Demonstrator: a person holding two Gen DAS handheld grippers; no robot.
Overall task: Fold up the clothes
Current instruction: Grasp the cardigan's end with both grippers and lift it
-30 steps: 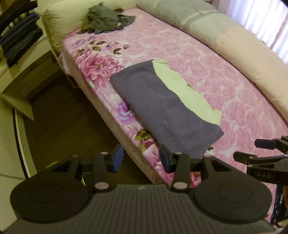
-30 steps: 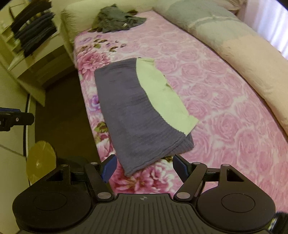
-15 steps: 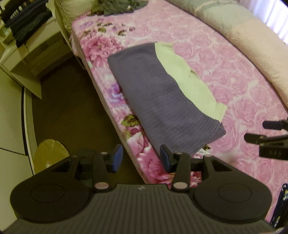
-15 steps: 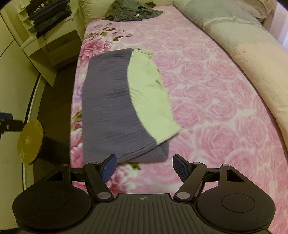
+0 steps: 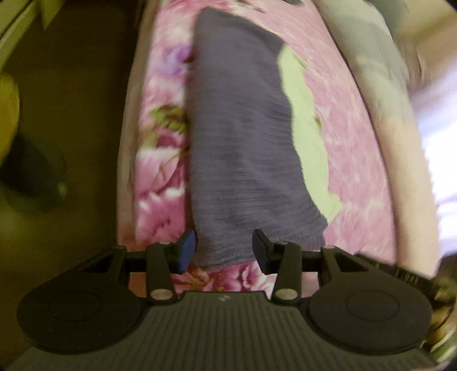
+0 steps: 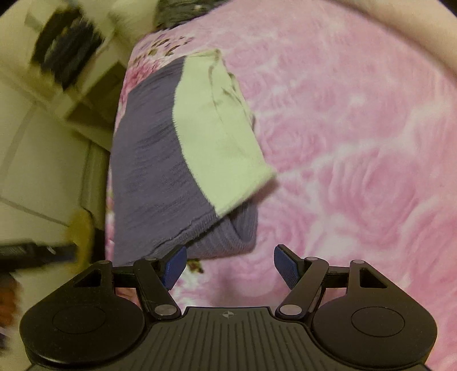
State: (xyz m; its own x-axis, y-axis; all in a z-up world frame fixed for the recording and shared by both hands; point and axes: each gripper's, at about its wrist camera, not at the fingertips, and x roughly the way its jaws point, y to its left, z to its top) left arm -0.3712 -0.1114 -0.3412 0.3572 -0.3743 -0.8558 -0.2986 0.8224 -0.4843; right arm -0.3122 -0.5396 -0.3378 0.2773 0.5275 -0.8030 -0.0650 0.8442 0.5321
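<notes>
A folded garment, purple with a pale green band, lies along the edge of the pink floral bed. My left gripper is low over the garment's near left corner. Its jaws are closing, the purple hem lies between the fingers, and the pads stand clear of the cloth. In the right wrist view the same garment shows its near right corner lifted a little. My right gripper hovers wide open just short of that corner, with only bedsheet between its pads. Both views are motion-blurred.
A long pale bolster runs along the bed's far side. Dark floor and a yellow round object lie left of the bed. A shelf with dark folded clothes stands beyond, and a crumpled grey garment lies at the bed's head.
Both grippers have dropped from high above the bed to the garment's near edge. The left one rolled and its jaws narrowed around the hem. The right one swung over to the near right corner.
</notes>
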